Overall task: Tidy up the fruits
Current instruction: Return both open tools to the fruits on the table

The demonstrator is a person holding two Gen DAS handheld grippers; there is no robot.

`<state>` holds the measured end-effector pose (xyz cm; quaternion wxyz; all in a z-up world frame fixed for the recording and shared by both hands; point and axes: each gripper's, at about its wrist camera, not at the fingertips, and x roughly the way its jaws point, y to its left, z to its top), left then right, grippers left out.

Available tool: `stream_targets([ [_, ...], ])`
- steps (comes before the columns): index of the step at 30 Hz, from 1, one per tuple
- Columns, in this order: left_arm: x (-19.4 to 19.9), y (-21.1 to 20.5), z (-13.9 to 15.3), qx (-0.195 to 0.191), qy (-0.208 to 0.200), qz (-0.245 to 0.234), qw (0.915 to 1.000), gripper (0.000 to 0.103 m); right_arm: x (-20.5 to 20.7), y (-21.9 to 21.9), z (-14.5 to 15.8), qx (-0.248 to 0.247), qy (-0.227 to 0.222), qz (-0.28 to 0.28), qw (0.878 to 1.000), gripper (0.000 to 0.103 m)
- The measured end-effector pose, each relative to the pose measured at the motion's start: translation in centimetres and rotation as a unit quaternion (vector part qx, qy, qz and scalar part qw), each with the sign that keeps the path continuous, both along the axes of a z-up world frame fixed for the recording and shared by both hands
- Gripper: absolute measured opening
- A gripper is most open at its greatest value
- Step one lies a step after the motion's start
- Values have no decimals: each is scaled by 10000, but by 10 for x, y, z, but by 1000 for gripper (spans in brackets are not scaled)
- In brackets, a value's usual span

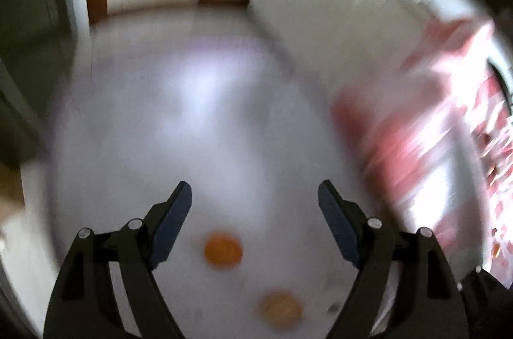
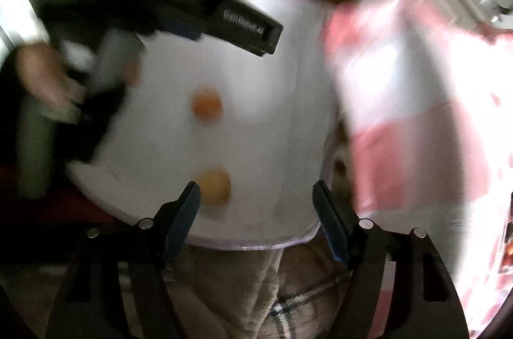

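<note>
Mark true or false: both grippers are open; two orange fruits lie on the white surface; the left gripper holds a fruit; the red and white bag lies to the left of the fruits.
1. True: left gripper and right gripper stand open.
2. True: one orange fruit and a paler fruit lie apart on the white surface.
3. False: nothing is between its fingers.
4. False: the red and white bag lies right of them.

Left gripper, right gripper: black frames, blue jaws pads, silver screws; white lettering on left body.
</note>
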<state>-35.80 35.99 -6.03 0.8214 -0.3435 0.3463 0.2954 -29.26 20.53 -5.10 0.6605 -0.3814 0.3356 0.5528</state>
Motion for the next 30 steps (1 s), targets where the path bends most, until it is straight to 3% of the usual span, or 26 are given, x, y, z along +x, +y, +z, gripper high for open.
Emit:
stream_targets([
  [3,11,-27,73,1144,-760,-253,9902,101,14,-50,63,1396,138,-125,9900,81],
  [4,17,-42,99,1530,-1058,-405,9817,101,16,-73,88,2063,86,-262,9781,89],
  [6,33,-78,142,2095,-1551,-893,9613,101,37,-114,119,2979,-119,-581,9528,92],
  [7,42,-92,154,2204,-1717,-1101,9538,102,50,-147,137,3490,-327,-940,9318,92],
  [8,54,-112,167,2289,-1956,-1400,9433,102,59,-174,142,3668,-402,-1224,9213,92],
  [10,80,-145,180,2281,-2181,-1832,9311,102,77,-211,152,3815,-475,-1812,9052,92],
  [12,119,-177,183,1989,-2046,-2365,9288,102,95,-249,153,3828,-724,-2578,8842,92],
  [14,168,-203,174,1578,-1857,-2910,9252,102,120,-297,148,3701,-999,-3664,8478,92],
  [17,250,-255,167,1353,-1423,-3250,9251,102,166,-359,131,3620,-962,-4752,7961,92],
  [18,257,-257,160,1313,-1334,-3329,9242,101,184,-384,124,3516,-903,-5142,7770,92],
  [22,325,-299,117,1075,-909,-3537,9247,101,245,-466,70,3136,-467,-6131,7236,93],
  [26,358,-317,83,678,-825,-3606,9266,101,275,-484,34,2713,-276,-6568,7030,93],
  [30,361,-311,82,452,-1277,-3616,9224,101,299,-488,23,2534,56,-6622,7052,91],
])
